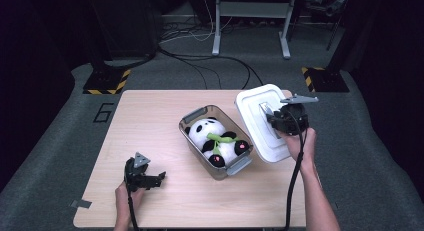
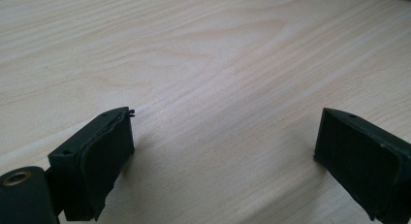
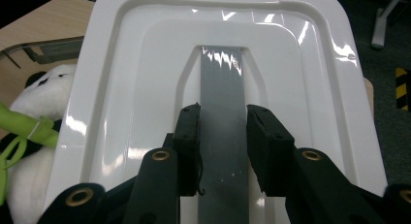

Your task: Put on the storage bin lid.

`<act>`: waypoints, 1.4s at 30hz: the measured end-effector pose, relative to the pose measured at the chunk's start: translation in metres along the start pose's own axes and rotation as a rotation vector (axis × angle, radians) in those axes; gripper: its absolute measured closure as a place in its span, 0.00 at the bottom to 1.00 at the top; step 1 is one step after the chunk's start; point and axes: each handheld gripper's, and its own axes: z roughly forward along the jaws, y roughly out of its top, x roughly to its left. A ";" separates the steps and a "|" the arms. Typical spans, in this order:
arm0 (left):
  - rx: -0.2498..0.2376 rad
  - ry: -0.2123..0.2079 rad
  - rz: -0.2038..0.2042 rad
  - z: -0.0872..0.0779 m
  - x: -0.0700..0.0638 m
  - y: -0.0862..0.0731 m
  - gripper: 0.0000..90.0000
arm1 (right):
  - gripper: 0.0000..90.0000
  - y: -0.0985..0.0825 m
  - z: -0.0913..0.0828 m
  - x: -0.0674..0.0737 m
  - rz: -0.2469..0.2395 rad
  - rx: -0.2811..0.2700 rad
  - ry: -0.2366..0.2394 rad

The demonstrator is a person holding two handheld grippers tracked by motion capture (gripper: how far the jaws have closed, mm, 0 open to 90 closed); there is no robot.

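Pale wood counter (image 1: 165, 111) carries the left tool (image 1: 150, 178) at its near left, resting low with jaws wide apart and nothing between them. At the middle stands a clear bin (image 1: 192, 116) with a plush panda (image 1: 215, 138) lying inside. Just right of it, the right tool (image 1: 268, 113) is clamped on the grey handle strip (image 3: 220, 88) of the white lid (image 1: 252, 103), held tilted beside the bin's far right edge.

Left gripper (image 2: 223, 151), jaws wide apart, over bare wooden table (image 2: 203, 54)

Pale wooden table (image 1: 165, 116) (grey carpet (image 1: 380, 141) around)
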 end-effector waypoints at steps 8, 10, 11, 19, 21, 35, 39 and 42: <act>-0.001 0.000 0.000 0.000 0.000 0.000 0.07 | 0.74 0.010 0.000 0.020 -0.026 -0.005 0.037; 0.000 0.000 0.000 0.000 0.000 0.000 0.07 | 0.74 0.012 0.000 0.025 -0.037 -0.005 0.041; -0.001 0.000 0.000 0.000 0.000 0.000 0.07 | 0.74 0.013 0.000 0.028 -0.045 -0.006 0.045; -0.002 0.002 -0.001 0.000 0.000 0.000 0.07 | 0.74 0.021 0.009 0.050 -0.055 0.006 0.085; -0.002 0.002 -0.001 0.000 0.000 0.000 0.07 | 0.74 0.023 0.013 0.056 -0.061 0.010 0.097; -0.001 0.000 0.003 0.000 0.000 0.000 0.07 | 0.74 0.034 0.054 0.106 -0.114 0.118 0.193; -0.001 -0.002 0.000 0.000 0.000 0.000 0.07 | 0.74 0.032 0.069 0.116 -0.124 0.173 0.226; 0.000 0.000 0.003 0.000 0.000 0.000 0.07 | 0.74 0.031 0.079 0.120 -0.126 0.206 0.235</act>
